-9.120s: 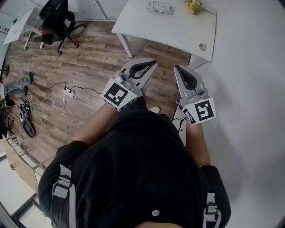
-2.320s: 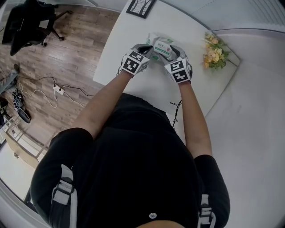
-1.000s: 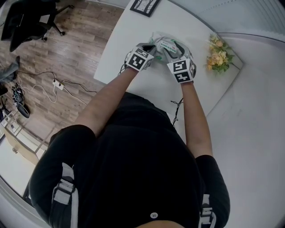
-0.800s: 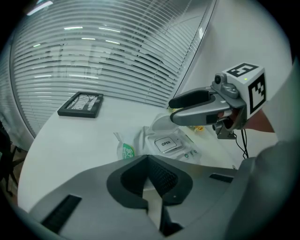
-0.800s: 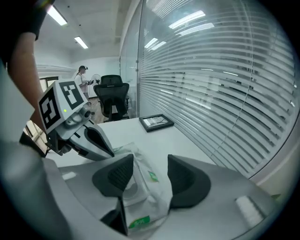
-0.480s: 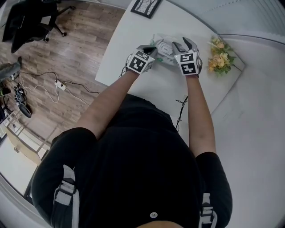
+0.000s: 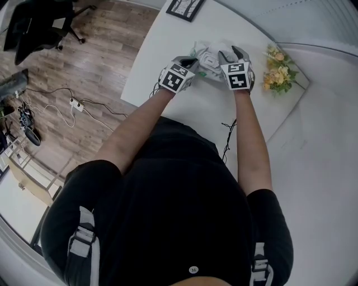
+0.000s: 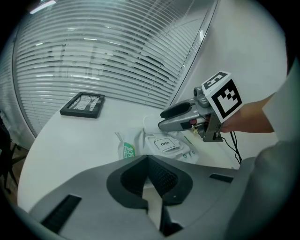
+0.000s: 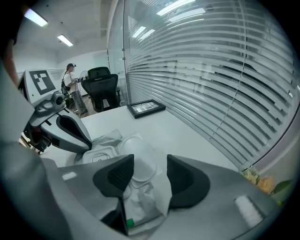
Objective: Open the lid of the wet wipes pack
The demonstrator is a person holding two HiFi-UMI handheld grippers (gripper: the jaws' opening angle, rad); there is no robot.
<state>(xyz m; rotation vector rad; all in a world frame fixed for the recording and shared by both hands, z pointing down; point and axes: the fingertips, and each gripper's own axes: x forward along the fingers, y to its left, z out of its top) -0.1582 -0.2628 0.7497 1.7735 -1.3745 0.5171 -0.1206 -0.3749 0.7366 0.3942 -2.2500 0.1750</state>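
Observation:
The wet wipes pack [image 7: 210, 57] lies on the white table [image 7: 162, 50] between both grippers. In the left gripper view its top shows an "OPEN" sticker [image 8: 164, 143] and a green label. My left gripper [image 8: 149, 159] is shut at the pack's near end, with pale wrapper showing between its pads. It also appears in the right gripper view, left gripper [image 9: 86, 140] touching the pack's edge. My right gripper [image 9: 150, 171] stands open at the other end. The white oval lid [image 9: 137, 161] is flipped up between its jaws; whether a pad touches it is unclear.
A framed picture [image 7: 184, 6] lies at the table's far side. A bunch of flowers [image 7: 278, 70] sits close to the right gripper. A dark cable [image 7: 226, 134] hangs off the near table edge. Window blinds run behind the table. An office chair [image 9: 101, 91] and a person [image 9: 70, 77] are far off.
My right gripper has shifted to the right along the pack and a little lower. The white lid now shows flipped up. The left gripper has stayed put.

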